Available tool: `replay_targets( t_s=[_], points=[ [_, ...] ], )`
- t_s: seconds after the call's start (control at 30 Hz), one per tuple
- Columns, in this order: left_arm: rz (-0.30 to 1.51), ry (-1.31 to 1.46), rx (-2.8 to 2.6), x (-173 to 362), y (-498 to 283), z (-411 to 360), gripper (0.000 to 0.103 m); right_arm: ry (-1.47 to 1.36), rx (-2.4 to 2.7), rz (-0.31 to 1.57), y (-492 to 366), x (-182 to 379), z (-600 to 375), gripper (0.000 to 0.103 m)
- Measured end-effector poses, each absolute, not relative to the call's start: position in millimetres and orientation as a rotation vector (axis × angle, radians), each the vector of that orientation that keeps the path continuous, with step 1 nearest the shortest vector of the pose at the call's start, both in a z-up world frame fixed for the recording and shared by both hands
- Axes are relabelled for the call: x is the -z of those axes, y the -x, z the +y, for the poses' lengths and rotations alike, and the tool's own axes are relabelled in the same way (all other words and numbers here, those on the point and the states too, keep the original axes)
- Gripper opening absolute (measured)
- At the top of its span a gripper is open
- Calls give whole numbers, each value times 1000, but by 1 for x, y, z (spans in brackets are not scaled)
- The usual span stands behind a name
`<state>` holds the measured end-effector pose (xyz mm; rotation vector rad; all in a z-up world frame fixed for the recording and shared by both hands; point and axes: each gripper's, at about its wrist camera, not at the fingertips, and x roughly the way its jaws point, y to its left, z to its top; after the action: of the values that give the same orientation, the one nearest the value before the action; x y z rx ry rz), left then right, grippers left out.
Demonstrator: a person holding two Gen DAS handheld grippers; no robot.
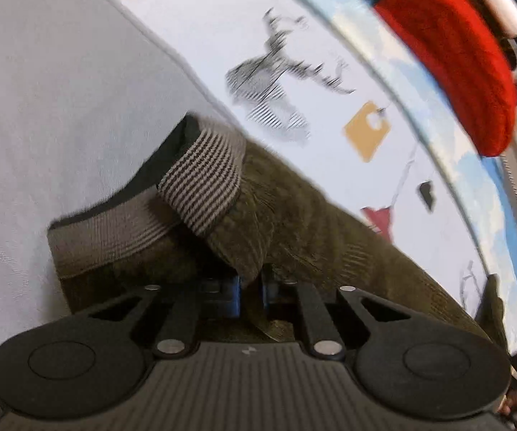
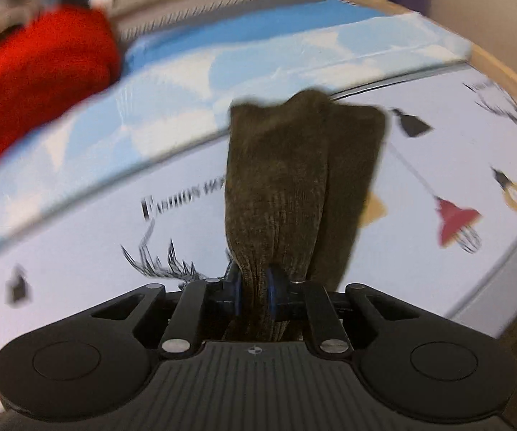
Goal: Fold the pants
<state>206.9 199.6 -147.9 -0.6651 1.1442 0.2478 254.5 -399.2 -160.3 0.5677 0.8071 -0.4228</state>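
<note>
The pants [image 1: 294, 222] are dark olive corduroy with a striped grey ribbed waistband [image 1: 201, 183]. In the left wrist view my left gripper [image 1: 251, 287] is shut on the olive fabric just below the waistband, which folds over in front of it. In the right wrist view my right gripper [image 2: 255, 291] is shut on a bunched leg of the pants [image 2: 280, 186], whose two leg ends stretch away from the fingers above the printed sheet. Both views are blurred.
The surface is a white sheet [image 1: 222, 36] printed with a deer, lamps and lettering, with a blue border [image 2: 194, 72]. A red knitted item [image 1: 452, 61] lies at its far edge, also in the right view [image 2: 36, 72]. A plain pale cloth [image 1: 43, 107] fills the left.
</note>
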Motion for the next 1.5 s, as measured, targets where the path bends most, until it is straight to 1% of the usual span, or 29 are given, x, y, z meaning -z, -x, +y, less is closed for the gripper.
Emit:
replay_targets(
  t_s=[0.13, 0.2, 0.27, 0.3, 0.37, 0.43, 0.47, 0.53, 0.57, 0.6, 0.63, 0.67, 0.7, 0.77, 0.8, 0.97, 1.27, 1.33, 1.37, 1.4, 1.43, 1.47, 1.5],
  points=[
    [1115, 621, -229, 117, -191, 211, 10, -788, 399, 688, -147, 115, -436, 10],
    [1116, 619, -239, 112, -180, 222, 7, -860, 395, 668, -90, 106, -440, 10],
    [1138, 616, -256, 113, -169, 232, 6, -881, 409, 671, -34, 109, -434, 9],
    [1152, 612, -274, 116, -163, 235, 5, -864, 435, 705, -14, 115, -427, 9],
    [1175, 571, -329, 125, -149, 242, 0, -838, 480, 806, 12, 139, -416, 10],
    [1206, 539, -368, 137, -138, 248, 0, -819, 547, 978, 18, 171, -412, 13],
    [1225, 551, -365, 143, -134, 253, 0, -824, 594, 1027, 20, 184, -410, 18],
    [1245, 576, -344, 151, -126, 258, 0, -793, 655, 1031, 22, 190, -408, 19],
    [1239, 583, -344, 152, -123, 258, 6, -773, 660, 1010, 20, 186, -406, 27],
    [1232, 586, -342, 153, -122, 257, 16, -744, 655, 968, 18, 180, -405, 41],
    [1222, 591, -332, 154, -122, 255, 24, -703, 636, 933, 13, 173, -402, 49],
    [1213, 594, -317, 154, -120, 255, 45, -657, 613, 904, 6, 167, -400, 57],
    [1205, 592, -313, 154, -121, 251, 62, -612, 580, 877, -2, 162, -398, 61],
    [1188, 565, -324, 152, -125, 244, 73, -517, 492, 843, -24, 156, -390, 62],
    [1187, 555, -325, 153, -128, 240, 75, -484, 472, 837, -36, 156, -387, 62],
    [1223, 548, -328, 168, -144, 225, 75, -381, 404, 889, -101, 183, -370, 63],
    [1296, 476, -352, 193, -164, 211, 76, -355, 508, 980, -146, 234, -377, 62],
    [1301, 472, -360, 194, -166, 210, 76, -312, 502, 989, -148, 241, -377, 61],
    [1301, 466, -363, 194, -167, 209, 70, -287, 504, 980, -149, 241, -377, 47],
    [1298, 456, -373, 193, -169, 208, 56, -263, 505, 966, -148, 239, -377, 22],
    [1291, 442, -397, 190, -169, 207, 45, -262, 490, 956, -147, 235, -380, 13],
    [1288, 443, -398, 187, -170, 207, 27, -277, 488, 941, -145, 228, -384, 9],
    [1283, 458, -394, 183, -171, 208, 11, -302, 504, 909, -139, 218, -391, 8]
  ],
)
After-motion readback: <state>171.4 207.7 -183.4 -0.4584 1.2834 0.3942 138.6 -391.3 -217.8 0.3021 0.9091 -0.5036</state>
